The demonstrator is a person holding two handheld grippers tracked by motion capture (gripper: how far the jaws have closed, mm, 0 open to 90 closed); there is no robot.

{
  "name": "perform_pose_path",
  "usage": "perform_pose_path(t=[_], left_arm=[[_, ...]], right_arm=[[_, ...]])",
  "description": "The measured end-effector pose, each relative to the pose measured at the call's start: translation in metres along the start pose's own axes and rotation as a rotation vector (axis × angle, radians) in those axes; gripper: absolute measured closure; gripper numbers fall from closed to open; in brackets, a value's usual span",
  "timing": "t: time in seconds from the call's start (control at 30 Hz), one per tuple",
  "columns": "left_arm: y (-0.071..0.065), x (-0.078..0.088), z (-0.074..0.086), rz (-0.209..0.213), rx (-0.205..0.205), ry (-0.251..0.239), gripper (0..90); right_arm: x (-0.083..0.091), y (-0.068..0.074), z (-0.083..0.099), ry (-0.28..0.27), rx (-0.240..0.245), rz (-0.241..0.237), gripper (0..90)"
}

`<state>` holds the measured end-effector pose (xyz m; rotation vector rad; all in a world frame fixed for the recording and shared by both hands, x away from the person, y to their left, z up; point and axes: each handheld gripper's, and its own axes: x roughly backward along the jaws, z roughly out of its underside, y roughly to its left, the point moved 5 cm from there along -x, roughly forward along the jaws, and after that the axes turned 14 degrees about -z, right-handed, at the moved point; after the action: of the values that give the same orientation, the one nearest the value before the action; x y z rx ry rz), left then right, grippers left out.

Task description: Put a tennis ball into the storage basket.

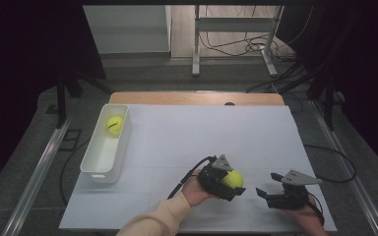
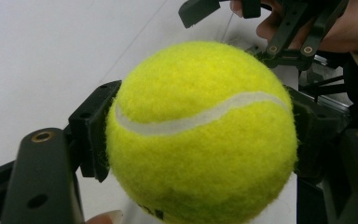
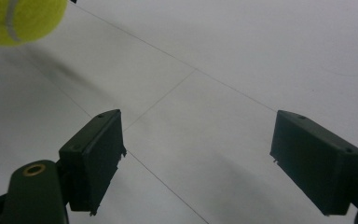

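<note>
Left tool (image 1: pixel 230 184) clenched on tennis ball (image 1: pixel 232 179), held off the worktop (image 1: pixel 202 132) near its front edge. Right tool (image 1: pixel 267 189) released, jaws wide apart, nothing between, toward front right corner.

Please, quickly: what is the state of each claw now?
Left claw: closed on the fuzzy yellow-green tennis ball.
Right claw: open, nothing between its jaws.

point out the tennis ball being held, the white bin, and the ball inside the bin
held tennis ball (image 2: pixel 200 135), left gripper view, on its white seam
white bin (image 1: pixel 94 169), high view, on its near rim
ball in the bin (image 1: pixel 114 124), high view, on its yellow felt
</note>
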<state>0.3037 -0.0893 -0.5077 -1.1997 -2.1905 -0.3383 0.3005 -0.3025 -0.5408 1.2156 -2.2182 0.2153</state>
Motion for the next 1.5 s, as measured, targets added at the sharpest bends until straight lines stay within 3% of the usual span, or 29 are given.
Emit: perform_pose_path(t=[0.53,0.7,0.97,1.5], left_arm=[[0.012,0.012,-0.003,-0.028,0.018,-0.022,25.2],[0.013,0.015,-0.005,-0.016,0.032,-0.038,25.2],[0.017,0.022,-0.007,-0.034,0.030,-0.049,25.2],[0.029,0.034,-0.010,-0.065,0.045,-0.073,25.2]], right_arm=[[0.000,0.001,0.000,0.002,0.004,0.001,17.7],[0.000,0.001,0.000,0.000,0.003,-0.002,17.7],[0.000,0.005,-0.003,-0.026,-0.014,-0.033,17.7],[0.001,0.004,-0.003,-0.025,-0.016,-0.029,17.7]])
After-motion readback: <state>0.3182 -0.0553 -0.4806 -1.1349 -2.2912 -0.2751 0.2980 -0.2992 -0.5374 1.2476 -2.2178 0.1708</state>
